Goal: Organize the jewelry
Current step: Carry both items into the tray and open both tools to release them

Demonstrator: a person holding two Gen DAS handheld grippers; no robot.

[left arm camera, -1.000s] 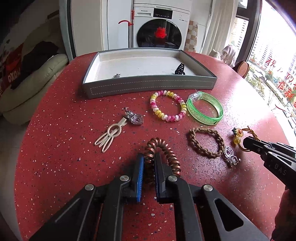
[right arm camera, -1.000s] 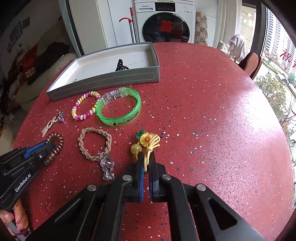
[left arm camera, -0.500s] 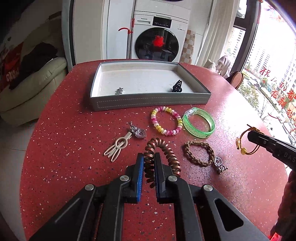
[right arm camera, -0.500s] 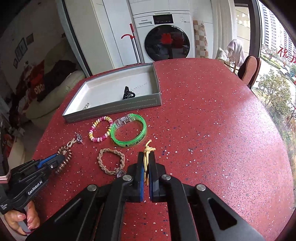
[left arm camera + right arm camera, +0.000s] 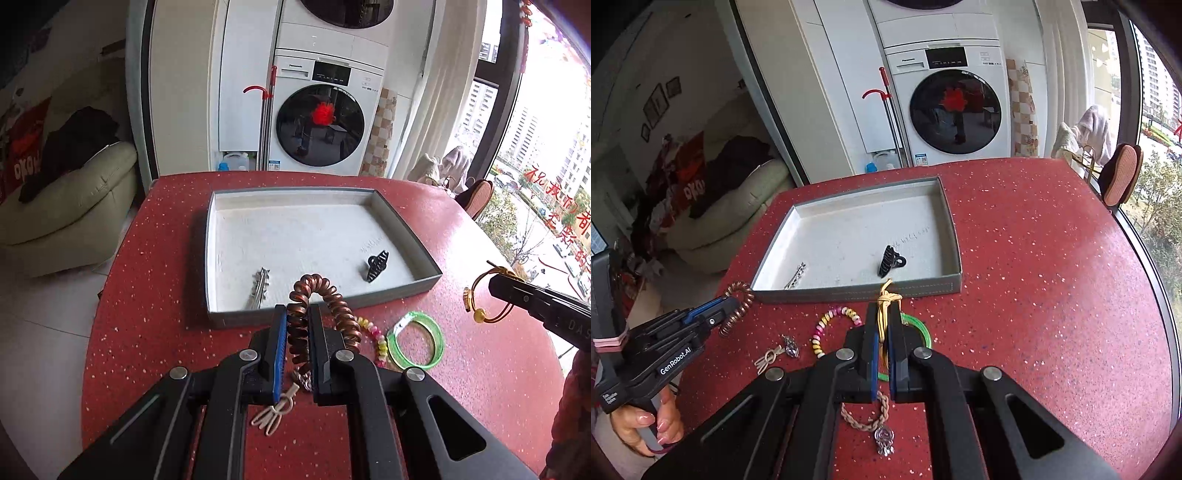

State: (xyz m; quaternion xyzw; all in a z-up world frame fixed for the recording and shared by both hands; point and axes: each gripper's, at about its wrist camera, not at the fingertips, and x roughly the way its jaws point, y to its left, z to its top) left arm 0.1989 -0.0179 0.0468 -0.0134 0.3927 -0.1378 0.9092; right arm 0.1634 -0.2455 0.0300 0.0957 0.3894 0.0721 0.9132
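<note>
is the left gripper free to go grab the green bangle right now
Probably not: the left gripper is shut on the copper coil hair tie. The green bangle lies uncovered on the table, right of it.

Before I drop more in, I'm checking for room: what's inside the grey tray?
Inside the grey tray lie a black claw clip and a silver hair clip. The near wall hides a strip of the floor in both views.

The grey tray (image 5: 406, 291) lies open from above; only a silver clip (image 5: 259, 288) near its front-left and a black claw clip (image 5: 376, 265) toward the right take up floor, leaving broad white room between and behind them (its low front wall stands in the way of a level approach). Right of the tray the red bench (image 5: 1052, 266) is bare
</note>
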